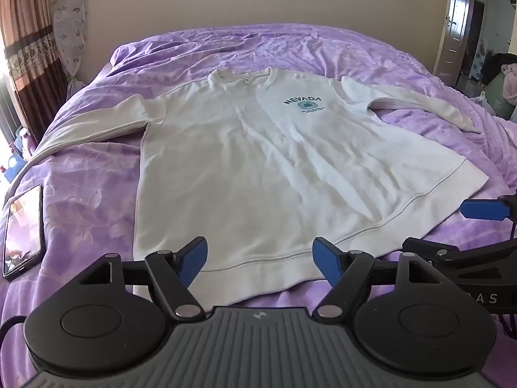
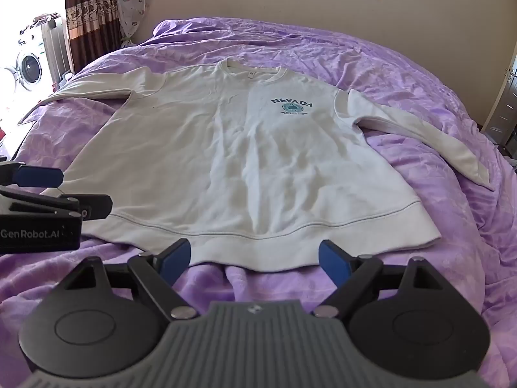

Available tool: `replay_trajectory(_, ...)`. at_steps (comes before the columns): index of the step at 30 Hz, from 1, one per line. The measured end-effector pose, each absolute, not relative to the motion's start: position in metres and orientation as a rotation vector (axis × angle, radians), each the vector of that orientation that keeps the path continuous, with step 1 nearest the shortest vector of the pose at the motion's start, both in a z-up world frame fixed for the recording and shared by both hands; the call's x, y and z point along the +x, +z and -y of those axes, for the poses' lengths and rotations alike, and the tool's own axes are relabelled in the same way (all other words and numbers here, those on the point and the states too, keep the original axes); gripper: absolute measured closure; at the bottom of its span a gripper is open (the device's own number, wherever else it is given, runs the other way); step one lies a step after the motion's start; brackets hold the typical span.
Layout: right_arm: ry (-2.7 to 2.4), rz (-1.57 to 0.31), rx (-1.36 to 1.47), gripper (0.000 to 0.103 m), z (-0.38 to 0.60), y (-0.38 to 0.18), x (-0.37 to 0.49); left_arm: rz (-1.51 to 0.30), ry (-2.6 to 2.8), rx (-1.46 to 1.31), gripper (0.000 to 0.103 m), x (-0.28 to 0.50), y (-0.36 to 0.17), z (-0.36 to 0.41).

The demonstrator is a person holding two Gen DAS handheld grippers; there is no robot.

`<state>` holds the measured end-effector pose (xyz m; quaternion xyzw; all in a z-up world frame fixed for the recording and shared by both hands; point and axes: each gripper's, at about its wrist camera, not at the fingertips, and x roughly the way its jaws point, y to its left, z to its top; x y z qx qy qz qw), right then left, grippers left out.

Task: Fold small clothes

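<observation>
A white long-sleeved sweatshirt (image 1: pixel 258 161) with a "NEVADA" print lies flat, front up, on the purple bed, sleeves spread to both sides; it also shows in the right wrist view (image 2: pixel 245 161). My left gripper (image 1: pixel 260 253) is open and empty, just above the sweatshirt's bottom hem. My right gripper (image 2: pixel 255 255) is open and empty, just in front of the hem's middle. The right gripper also shows at the right edge of the left wrist view (image 1: pixel 484 226), and the left gripper at the left edge of the right wrist view (image 2: pixel 48 187).
The bed (image 1: pixel 84 200) has a wrinkled purple cover. A phone (image 1: pixel 22 229) lies on the bed left of the sweatshirt. A wall is behind the bed, curtains (image 1: pixel 29 48) at the left, a door (image 1: pixel 458 22) at the right. A washing machine (image 2: pixel 27 64) stands far left.
</observation>
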<state>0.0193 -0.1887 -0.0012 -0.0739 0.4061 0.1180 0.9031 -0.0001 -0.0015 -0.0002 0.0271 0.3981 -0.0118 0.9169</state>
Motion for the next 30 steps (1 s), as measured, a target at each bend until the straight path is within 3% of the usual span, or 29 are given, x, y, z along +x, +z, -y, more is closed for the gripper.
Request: replay_trajectory(30,0.238,-0.862,-0.147,0.02,0.187,-0.004,0.025,-0.837,-0.03,0.029,0.015,0.003,0.0,-0.002)
